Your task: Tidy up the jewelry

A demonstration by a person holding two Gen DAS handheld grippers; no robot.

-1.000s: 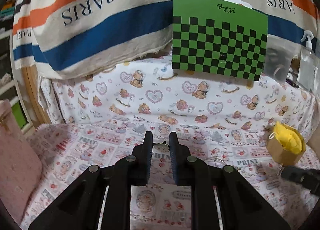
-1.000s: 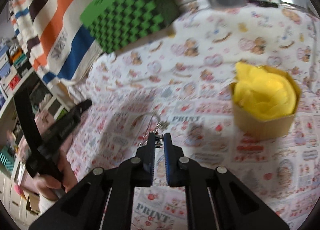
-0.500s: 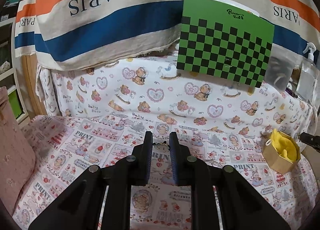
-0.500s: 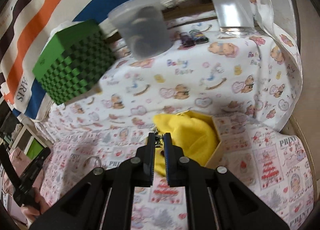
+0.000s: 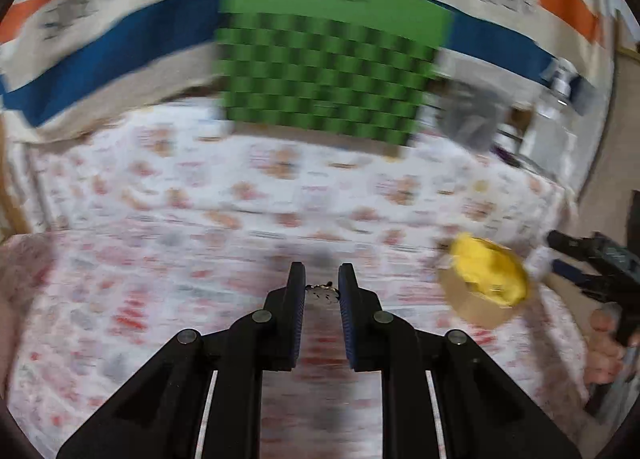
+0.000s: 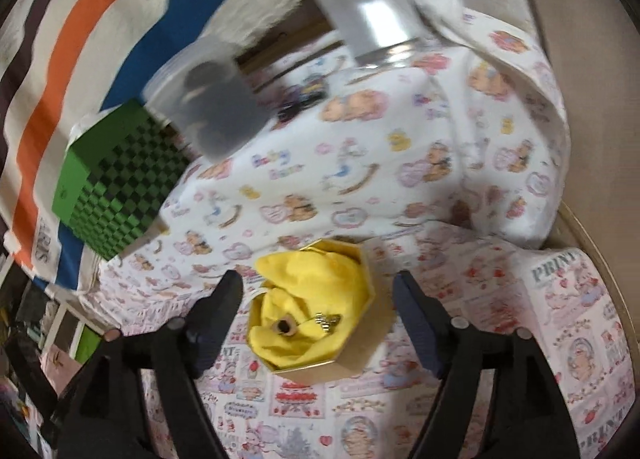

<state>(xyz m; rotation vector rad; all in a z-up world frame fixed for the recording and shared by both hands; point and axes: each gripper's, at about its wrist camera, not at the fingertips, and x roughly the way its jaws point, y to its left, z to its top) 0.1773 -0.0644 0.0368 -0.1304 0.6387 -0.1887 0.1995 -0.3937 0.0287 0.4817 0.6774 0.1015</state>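
Printed cloth (image 6: 460, 339) (bears, hearts) is seen covering the tabletop. The right claw (image 6: 318, 295) is spread wide apart over the hexagonal box (image 6: 360, 363), in which a small metal jewelry piece (image 6: 326, 319) is lying on yellow fabric (image 6: 312, 279). The left claw (image 5: 322, 279) is clamped on a small charm (image 5: 320, 291), well left of the box. A green checkerboard (image 5: 324, 59) is noted behind.

Box (image 6: 320, 371): hexagonal cardboard, open, upright, lined with crumpled yellow cloth (image 6: 316, 299).
Jewelry on the cloth: small metallic piece (image 6: 326, 320) beside a dark-centred ring-like piece (image 6: 285, 326).
Small charm (image 5: 321, 292): between the left jaws.
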